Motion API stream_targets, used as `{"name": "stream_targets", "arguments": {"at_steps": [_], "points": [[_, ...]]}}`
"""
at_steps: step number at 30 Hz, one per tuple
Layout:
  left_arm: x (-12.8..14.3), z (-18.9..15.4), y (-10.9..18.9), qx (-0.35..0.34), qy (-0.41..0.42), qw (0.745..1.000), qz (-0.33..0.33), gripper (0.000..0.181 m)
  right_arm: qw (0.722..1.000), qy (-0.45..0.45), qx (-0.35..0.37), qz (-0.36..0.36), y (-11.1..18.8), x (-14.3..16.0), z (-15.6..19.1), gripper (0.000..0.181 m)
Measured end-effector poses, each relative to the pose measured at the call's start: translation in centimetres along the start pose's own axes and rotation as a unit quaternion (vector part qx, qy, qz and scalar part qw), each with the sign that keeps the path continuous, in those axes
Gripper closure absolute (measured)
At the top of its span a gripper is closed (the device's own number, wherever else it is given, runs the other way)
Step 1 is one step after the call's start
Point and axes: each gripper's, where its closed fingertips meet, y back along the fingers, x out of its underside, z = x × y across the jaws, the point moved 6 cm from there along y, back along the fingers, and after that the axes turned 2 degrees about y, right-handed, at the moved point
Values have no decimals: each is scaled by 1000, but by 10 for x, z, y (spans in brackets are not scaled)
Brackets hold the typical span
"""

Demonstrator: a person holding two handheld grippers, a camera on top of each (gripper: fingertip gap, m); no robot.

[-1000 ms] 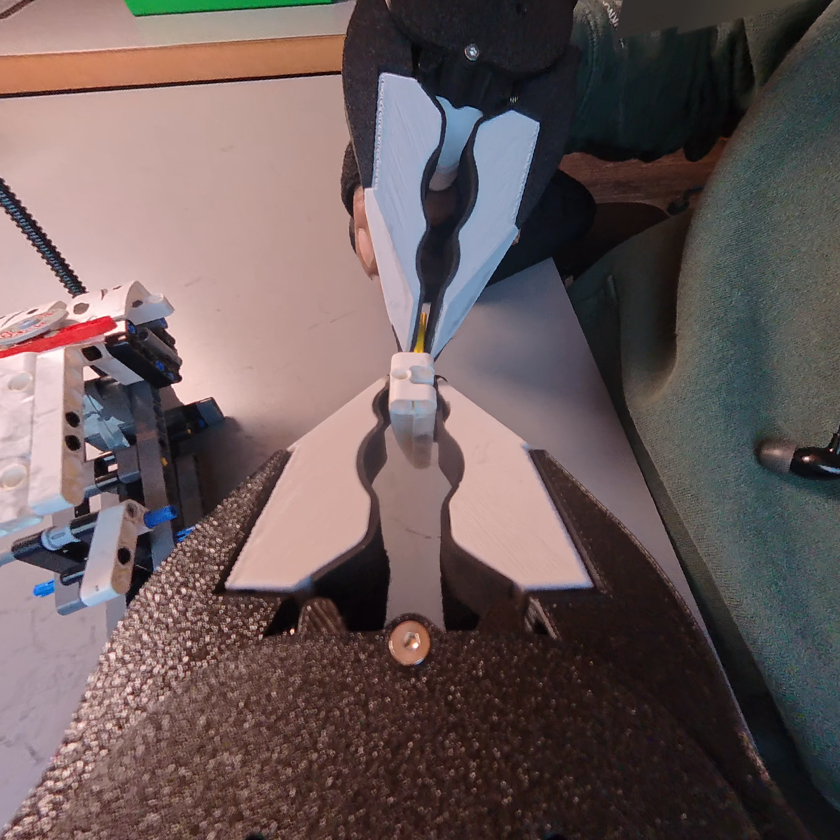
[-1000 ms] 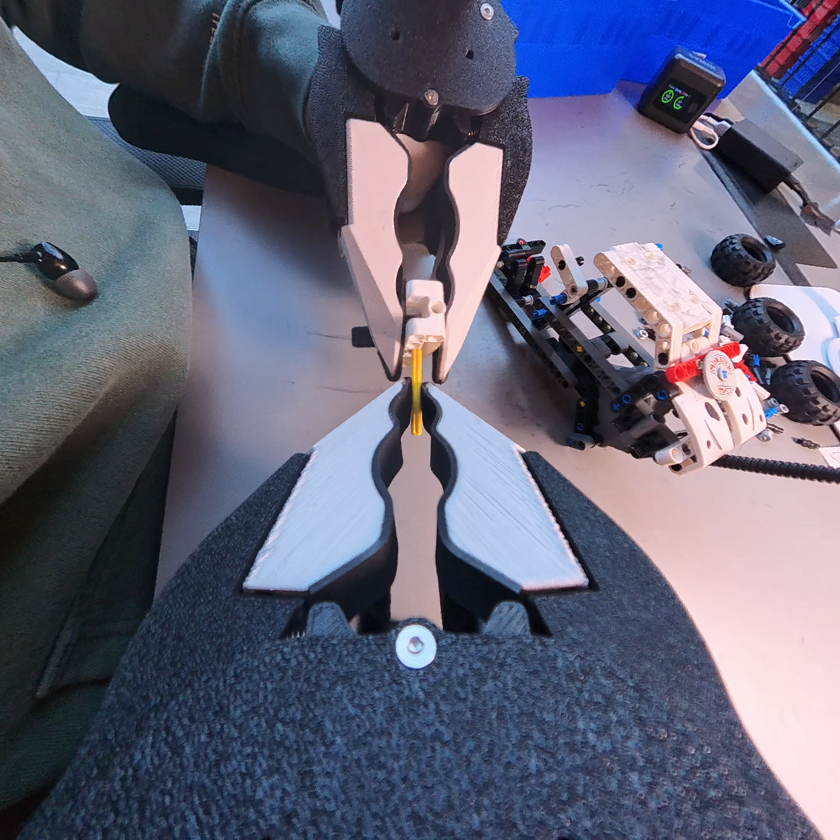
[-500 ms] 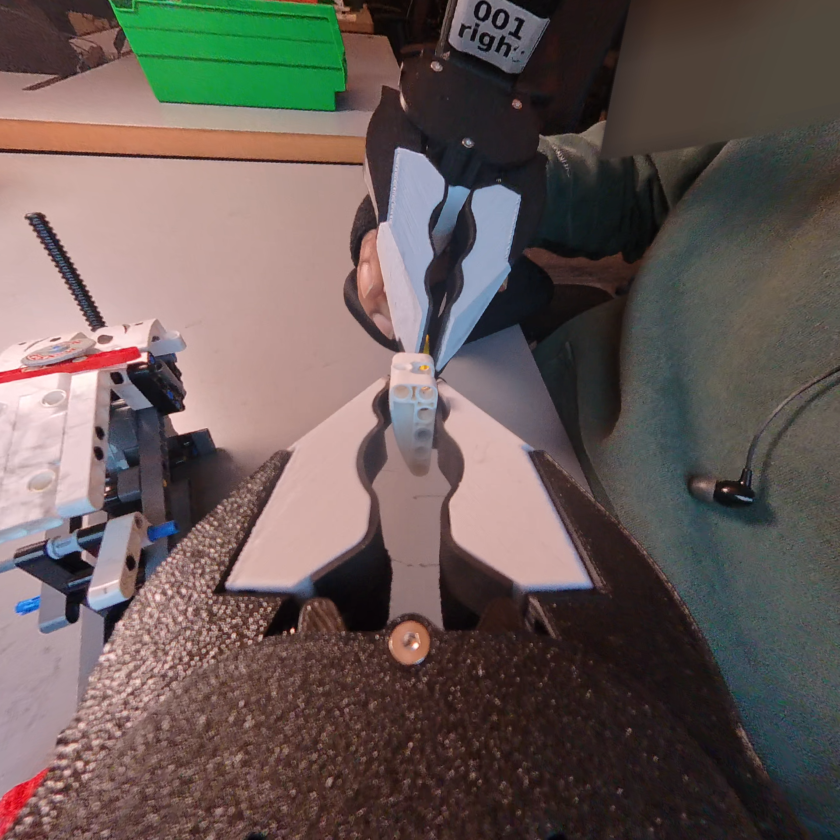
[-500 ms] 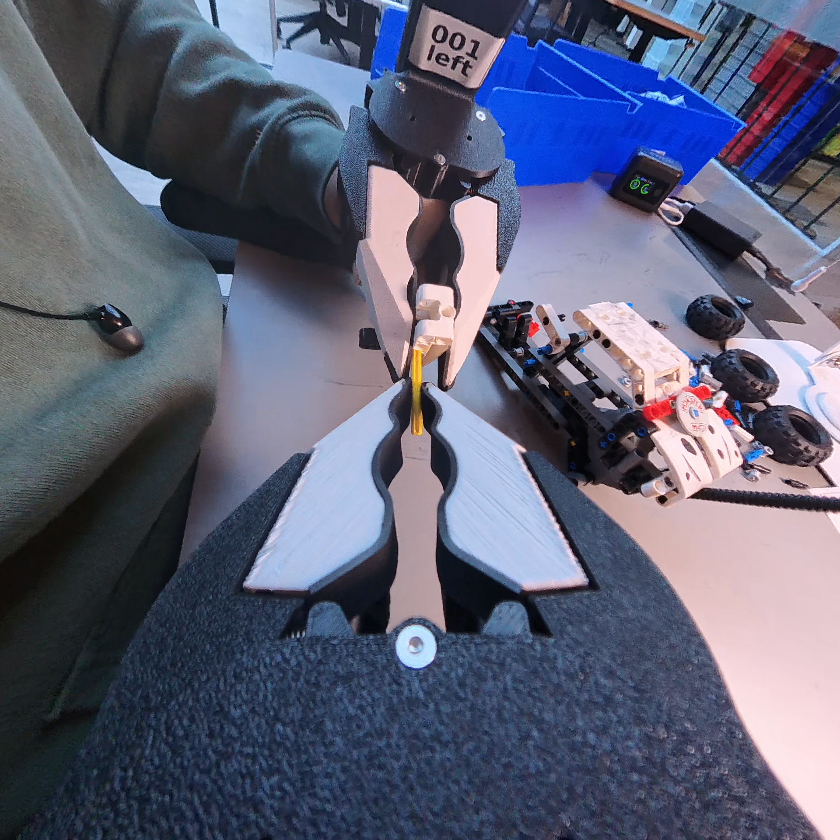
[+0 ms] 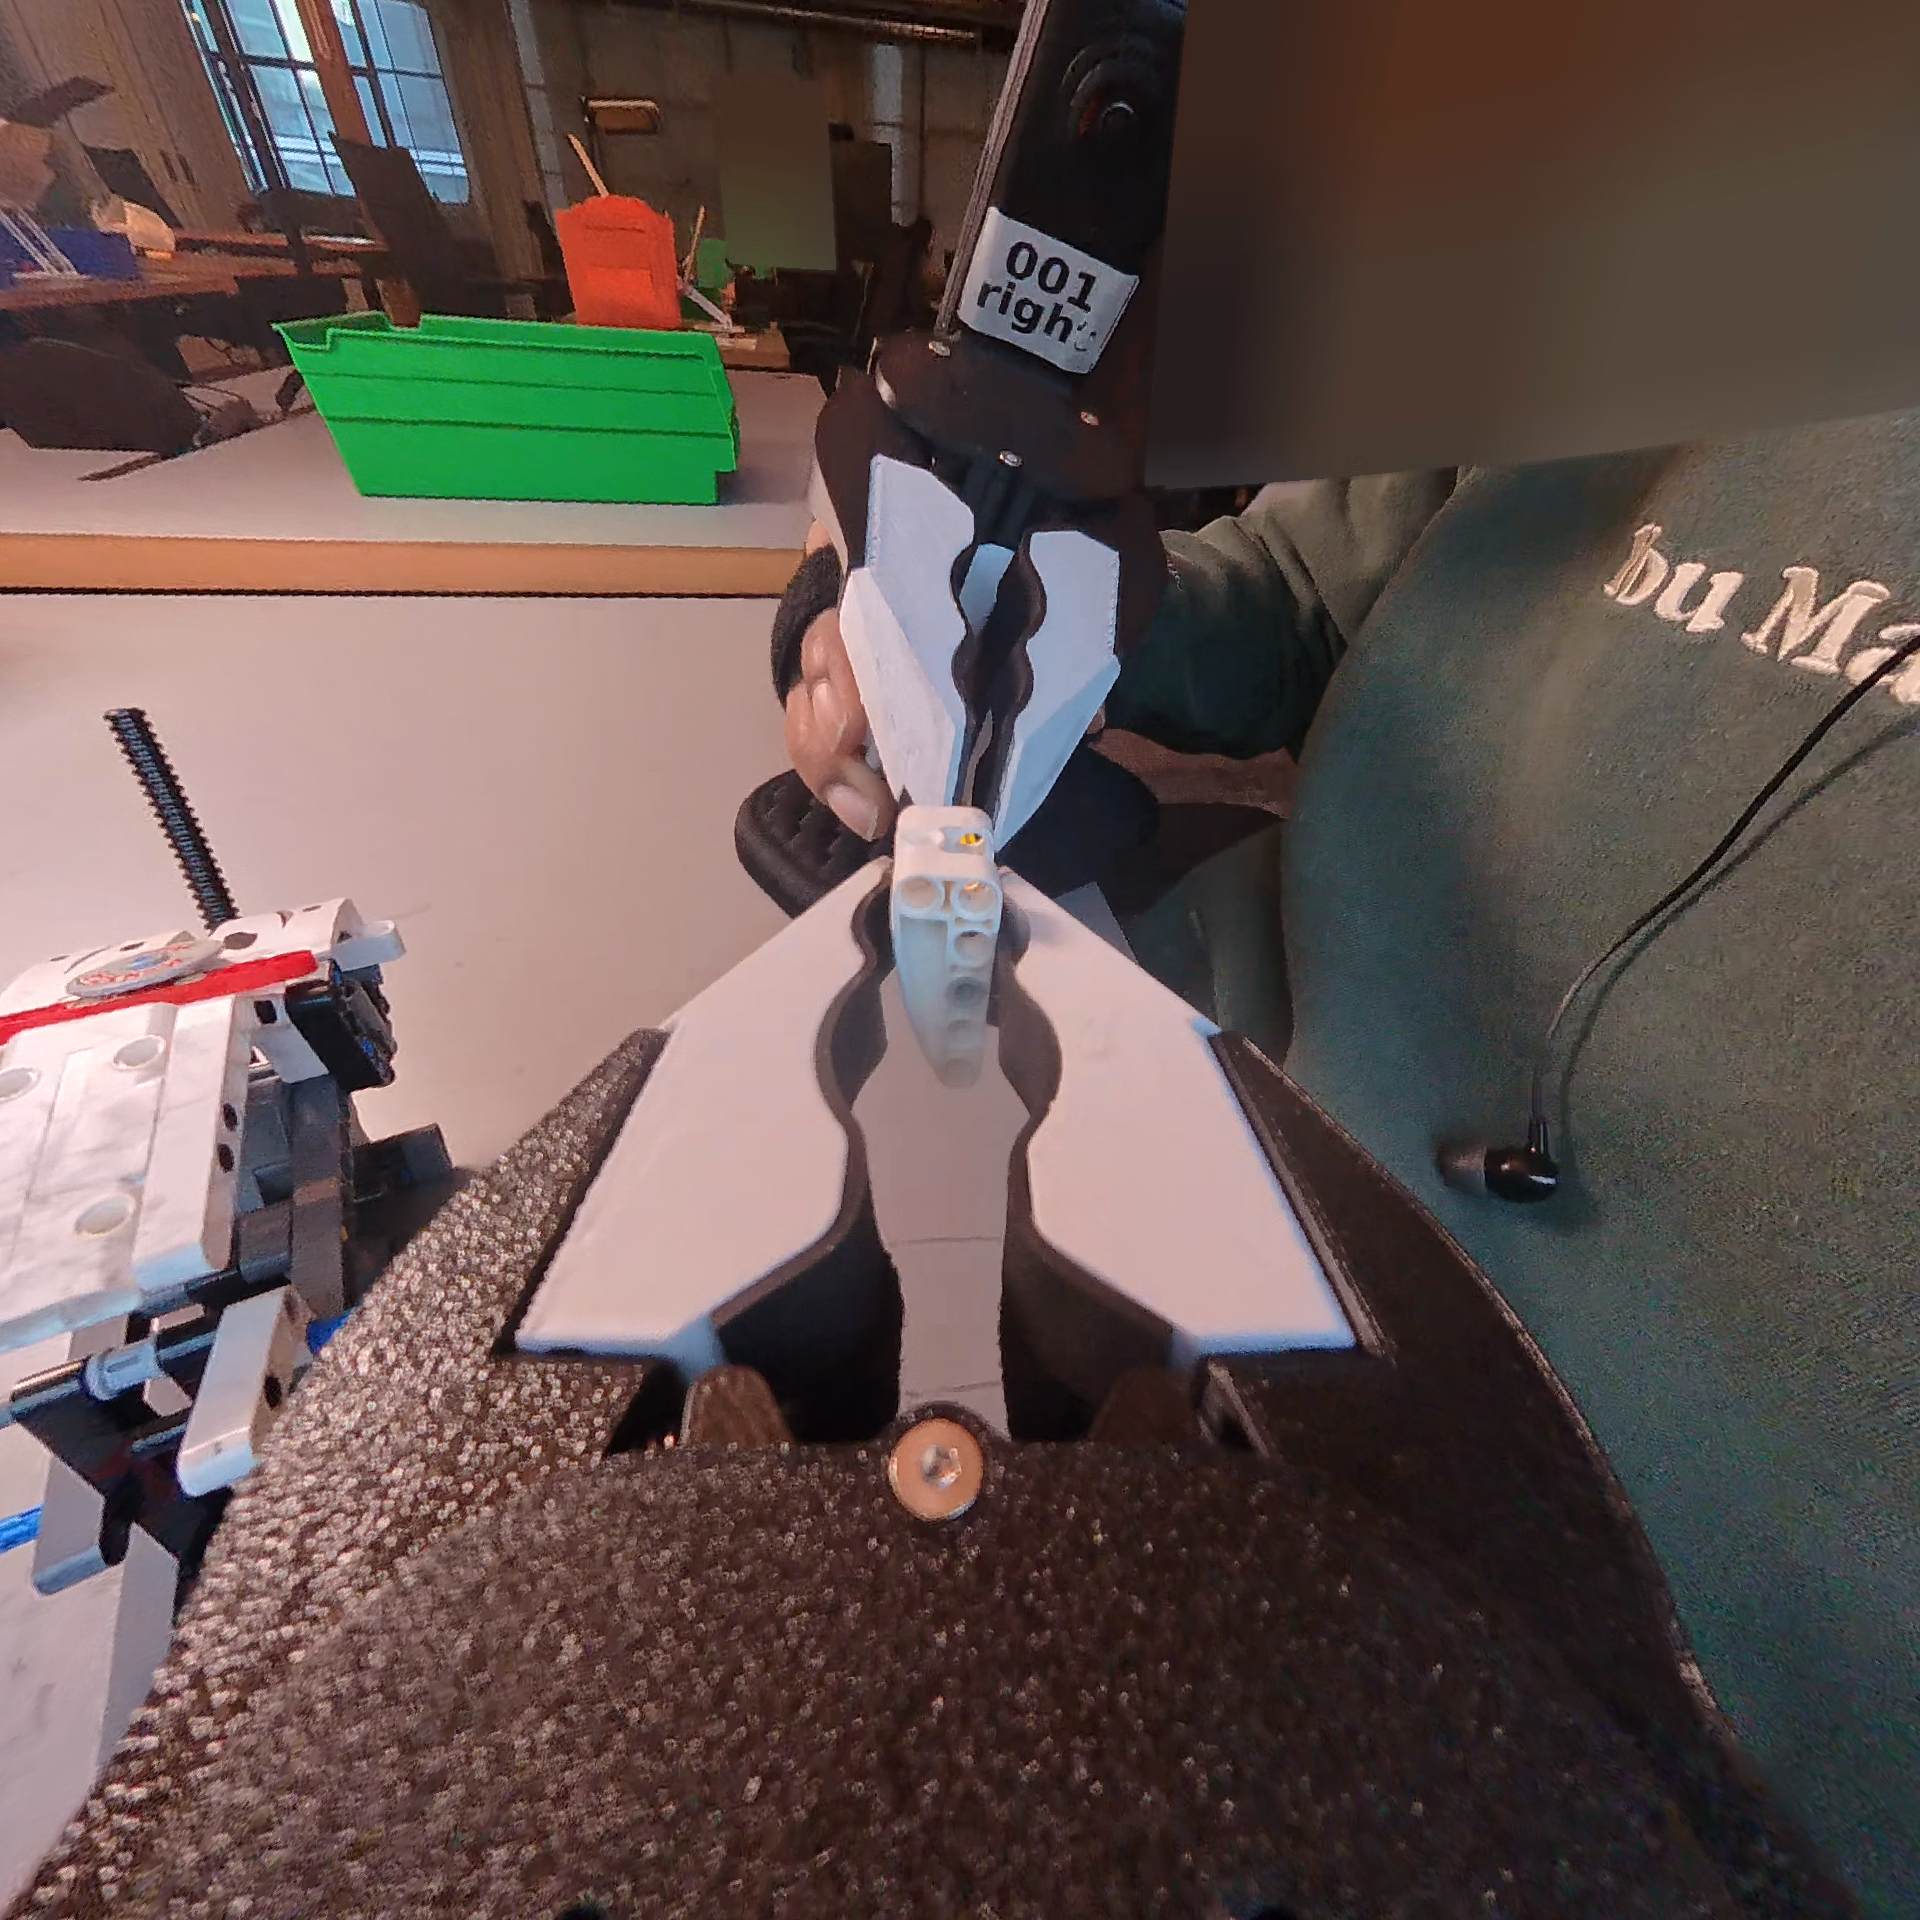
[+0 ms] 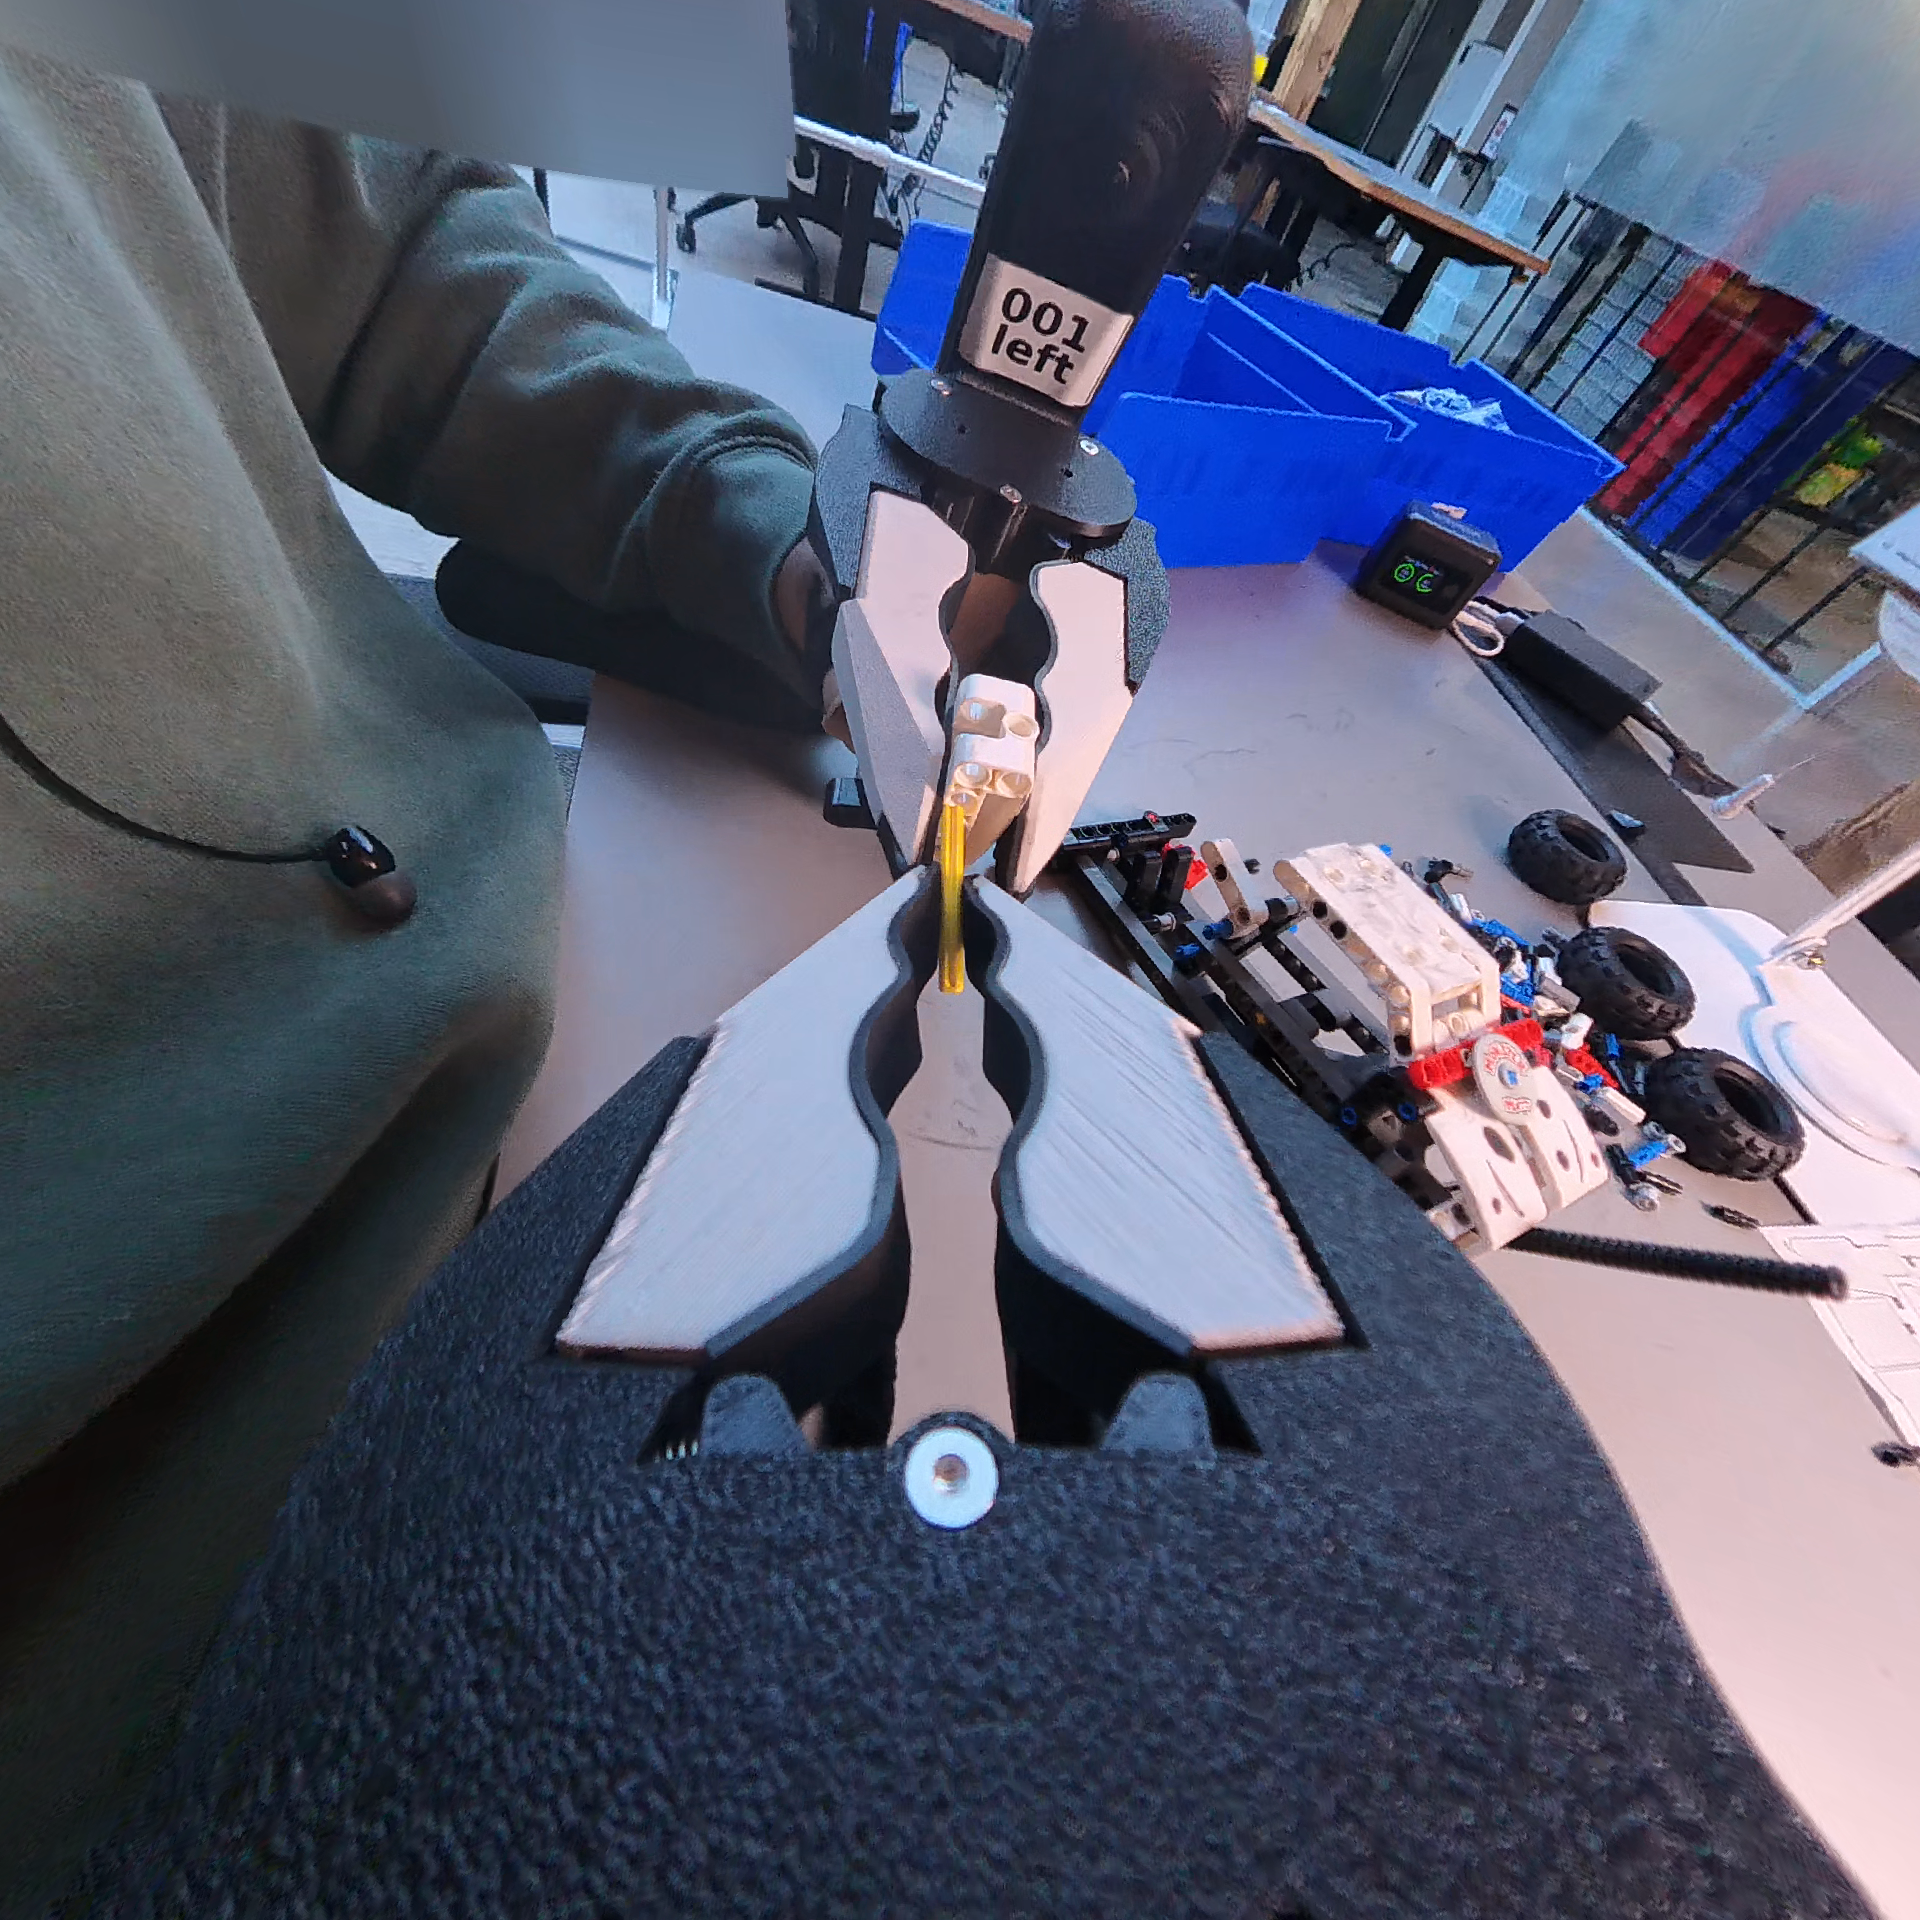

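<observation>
My left gripper (image 5: pixel 943 896) is shut on a white holed beam (image 5: pixel 948 961), which stands up between its tips. My right gripper (image 6: pixel 948 885) is shut on a thin yellow axle (image 6: pixel 951 925). The two grippers face each other tip to tip above the near table edge. The axle runs from the right tips into the end of the beam (image 6: pixel 992 753), and its yellow end (image 5: pixel 972 837) shows in a hole of the beam. A hand grips each gripper's handle.
A half-built white, black and red toy truck (image 6: pixel 1403 997) lies on the grey table (image 6: pixel 1299 727), with loose black tyres (image 6: pixel 1720 1112) and a ribbed black hose (image 6: pixel 1662 1262) beside it. Blue bins (image 6: pixel 1299 447) and a green bin (image 5: pixel 520 416) stand behind. The person's green sweatshirt (image 5: pixel 1610 935) is close by. Only a small space, under 4 cm, lies between the two pairs of fingers.
Both grippers have tilted upward together, so more of the room behind shows. They stay tip to tip, with the beam and the yellow axle still held and joined.
</observation>
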Motion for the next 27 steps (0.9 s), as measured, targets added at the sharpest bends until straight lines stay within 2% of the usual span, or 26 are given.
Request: {"name": "stream_targets", "arguments": {"at_steps": [6, 9, 14, 20, 27], "points": [[-4, -6, 1, -14, -64, 998, -4, 166, 998, -62, -4, 19, 1, -6, 2, 179], [-10, -6, 2, -12, -78, 996, -28, 166, 996, -83, -17, 12, 5, -13, -1, 179], [-17, -10, 5, 8, -66, 996, -61, 166, 998, -64, -26, 9, 6, -16, -2, 179], [-20, -12, 6, 27, -44, 996, -79, 166, 1000, -9, -2, 5, 0, -21, 4, 179], [-20, -14, 5, 29, -55, 995, -79, 166, 1000, -16, 1, -5, 2, -25, 6, 179]]}}
